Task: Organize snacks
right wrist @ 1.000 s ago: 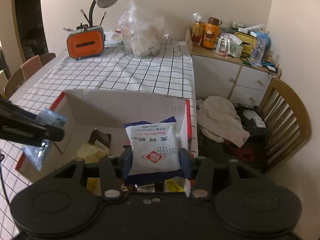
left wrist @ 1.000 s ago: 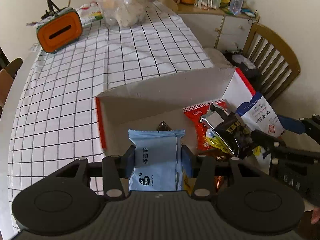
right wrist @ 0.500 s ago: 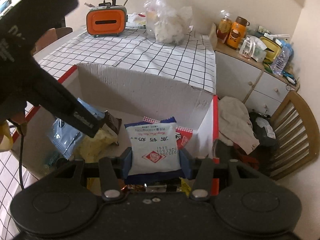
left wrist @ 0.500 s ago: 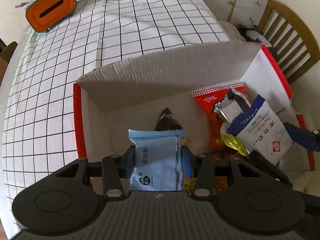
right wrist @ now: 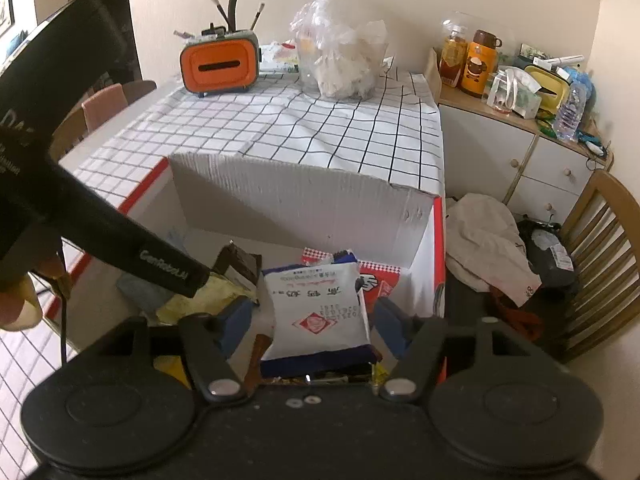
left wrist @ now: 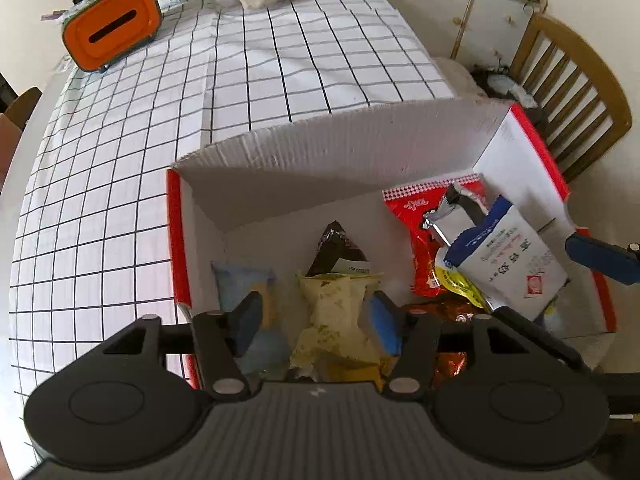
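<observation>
A: Logging the change first. Half a second ago the left gripper (left wrist: 316,316) was clamping the light blue packet (left wrist: 242,280); now its jaws are standing apart and that packet is lying on the floor of the cardboard box (left wrist: 340,148), at the left side near the red-edged wall. Nothing is sitting between the pads; the crumpled yellow wrapper (left wrist: 336,308) only shows through the gap.

B: And the right side?

A: Same pattern. The right gripper (right wrist: 316,320) is also spreading its jaws. The white packet with blue edge (right wrist: 320,312) is no longer pinched; it is resting among the snacks at the right of the box, with small gaps on both sides of it. It may be leaning on the items beneath, I cannot tell how firmly.

B: So both drops are reading as done?

A: Judging so. Two snacks are being delivered into the box at once, and both grippers are becoming free for another pick.

B: Box contents?

A: Recording: blue packet at left, yellow wrapper and a dark brown wrapper (left wrist: 336,248) in the middle, a red bag (left wrist: 412,224) with a silver pouch (left wrist: 452,220) on it at right, the white packet over those, and orange-brown foil (left wrist: 448,312) at the near edge. The box is sitting on the checked counter (left wrist: 280,60), overhanging its right end by the wooden chair (left wrist: 580,84).
</observation>
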Demonstrator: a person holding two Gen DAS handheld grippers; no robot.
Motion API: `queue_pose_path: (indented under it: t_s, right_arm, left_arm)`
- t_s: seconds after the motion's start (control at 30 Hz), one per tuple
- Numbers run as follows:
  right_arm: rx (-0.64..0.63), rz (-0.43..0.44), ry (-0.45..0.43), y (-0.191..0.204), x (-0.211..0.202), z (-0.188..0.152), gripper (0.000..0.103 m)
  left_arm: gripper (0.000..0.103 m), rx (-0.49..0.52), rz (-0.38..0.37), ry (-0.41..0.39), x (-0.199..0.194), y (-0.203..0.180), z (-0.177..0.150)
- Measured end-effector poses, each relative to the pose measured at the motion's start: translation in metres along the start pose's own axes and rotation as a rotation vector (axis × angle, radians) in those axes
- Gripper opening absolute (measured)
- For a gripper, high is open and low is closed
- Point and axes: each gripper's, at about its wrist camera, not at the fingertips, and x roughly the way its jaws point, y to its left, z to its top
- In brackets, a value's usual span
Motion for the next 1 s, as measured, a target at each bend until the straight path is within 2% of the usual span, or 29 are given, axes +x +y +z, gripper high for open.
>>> queue_pose_path:
  t_s: [0.13,0.27,0.4,0.57,0.7,1.0]
  right_arm:
    - [0.032,0.021,-0.023,-0.002,-0.013,0.002,0.078]
    - [0.055,0.034,-0.052,-0.003,-0.027,0.002,0.082]
    - [0.069,0.046,-0.088,-0.003,-0.041,0.000,0.086]
    - [0.087,0.067,-0.131,0.001,-0.058,-0.002,0.087]
    - [0.109,0.090,-0.185,0.003,-0.073,-0.005,0.101]
    - [0.128,0.111,-0.253,0.014,-0.098,-0.012,0.103]
  left_arm:
    - [0.065,-0.007,-0.017,-0.044,-0.016,0.003,-0.005]
    - [0.077,-0.010,-0.038,-0.104,-0.036,0.006,-0.013]
    - [0.078,-0.001,-0.058,-0.161,-0.056,0.007,-0.021]
    - [0.083,0.014,-0.059,-0.236,-0.079,0.010,-0.035]
    - [0.084,0.021,-0.062,-0.281,-0.094,0.011,-0.046]
    - [0.087,0.013,-0.073,-0.367,-0.123,0.018,-0.073]
